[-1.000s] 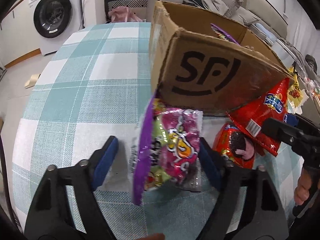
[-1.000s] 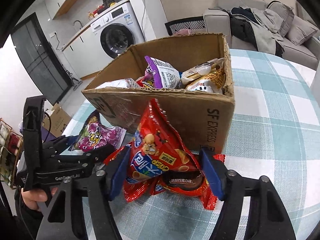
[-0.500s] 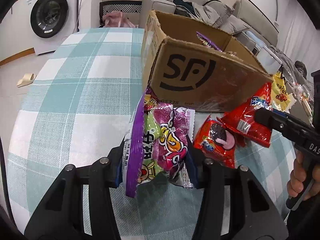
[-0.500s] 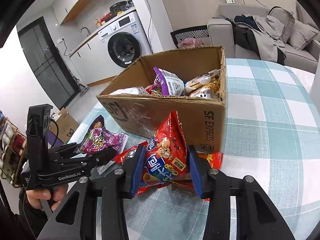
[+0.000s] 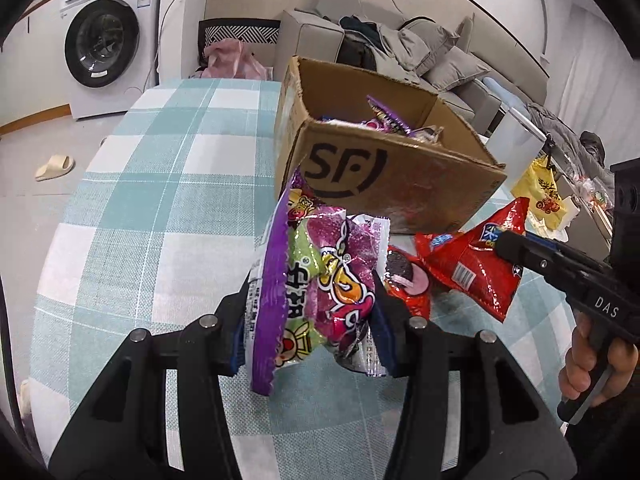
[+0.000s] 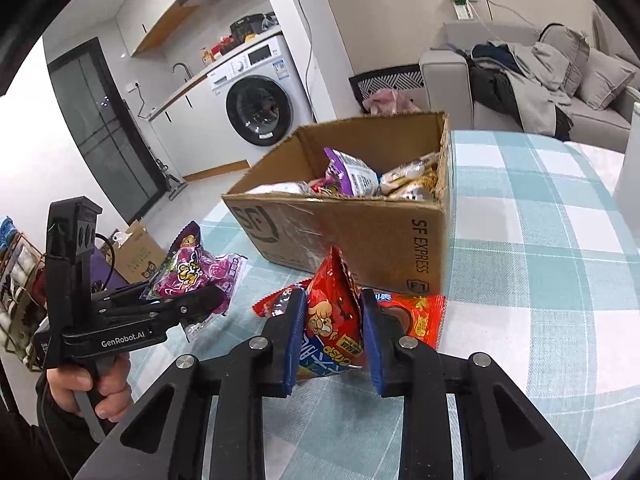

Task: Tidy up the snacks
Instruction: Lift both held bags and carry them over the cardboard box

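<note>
- Because the left tongs [image 5: 308,312] in the left wrist view clamp the purple snack bag [image 5: 320,280] only by its crinkled middle at frame centre, the slick film may slide out, or its long purple edge may catch the near wall of the cardboard box [image 5: 392,184] on the way over.
- At right of that view the right tongs [image 5: 516,248] pinch the red snack bag [image 5: 468,264] by one side; it hangs tilted and could twist loose.
- The box, upper centre, stands open on the checked table [image 5: 160,200] with a purple packet and other wrappers showing inside.
- In the right wrist view the right tongs [image 6: 332,340] are pressed together on the red snack bag [image 6: 332,320] at lower centre, just before the cardboard box [image 6: 360,240].
- Another red packet [image 6: 416,316] lies flat on the table beneath it, and could be dragged along.
- The box already holds several packets, purple, white and yellowish; a careless drop may land on the rim.
- At left, the left tongs [image 6: 208,300] grip the purple snack bag [image 6: 196,272].
</note>
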The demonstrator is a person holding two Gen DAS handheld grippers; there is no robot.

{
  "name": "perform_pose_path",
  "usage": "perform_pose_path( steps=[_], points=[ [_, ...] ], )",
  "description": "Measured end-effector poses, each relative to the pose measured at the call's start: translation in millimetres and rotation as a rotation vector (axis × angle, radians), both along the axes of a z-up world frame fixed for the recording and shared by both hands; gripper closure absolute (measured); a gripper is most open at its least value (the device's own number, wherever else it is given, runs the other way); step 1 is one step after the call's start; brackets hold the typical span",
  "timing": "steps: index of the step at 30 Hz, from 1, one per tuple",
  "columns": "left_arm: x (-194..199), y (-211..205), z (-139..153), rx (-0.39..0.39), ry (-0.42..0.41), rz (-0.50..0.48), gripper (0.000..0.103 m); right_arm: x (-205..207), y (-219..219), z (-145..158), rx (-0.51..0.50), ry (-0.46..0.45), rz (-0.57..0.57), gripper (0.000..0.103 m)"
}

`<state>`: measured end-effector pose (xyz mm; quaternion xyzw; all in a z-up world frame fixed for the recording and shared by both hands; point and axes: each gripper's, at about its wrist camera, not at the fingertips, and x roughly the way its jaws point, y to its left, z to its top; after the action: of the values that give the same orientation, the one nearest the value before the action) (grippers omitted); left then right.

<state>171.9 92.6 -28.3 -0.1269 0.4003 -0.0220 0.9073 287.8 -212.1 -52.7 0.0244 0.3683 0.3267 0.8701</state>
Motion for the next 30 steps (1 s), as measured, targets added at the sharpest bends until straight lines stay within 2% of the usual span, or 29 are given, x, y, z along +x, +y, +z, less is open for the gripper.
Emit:
perform_pose_path(
  steps=[13, 30],
  points=[
    [-22.9, -15.6, 39.0, 0.007, -0.073, -0.012, 0.057, -25.8, -13.9, 24.9, 0.025, -0.064, -0.01, 0.08],
    [-22.2, -33.7, 103.5, 0.061, -0.192, -0.021, 0.057, -34.6, -17.5, 92.1, 0.124, -0.218, -0.028, 0.08]
  ],
)
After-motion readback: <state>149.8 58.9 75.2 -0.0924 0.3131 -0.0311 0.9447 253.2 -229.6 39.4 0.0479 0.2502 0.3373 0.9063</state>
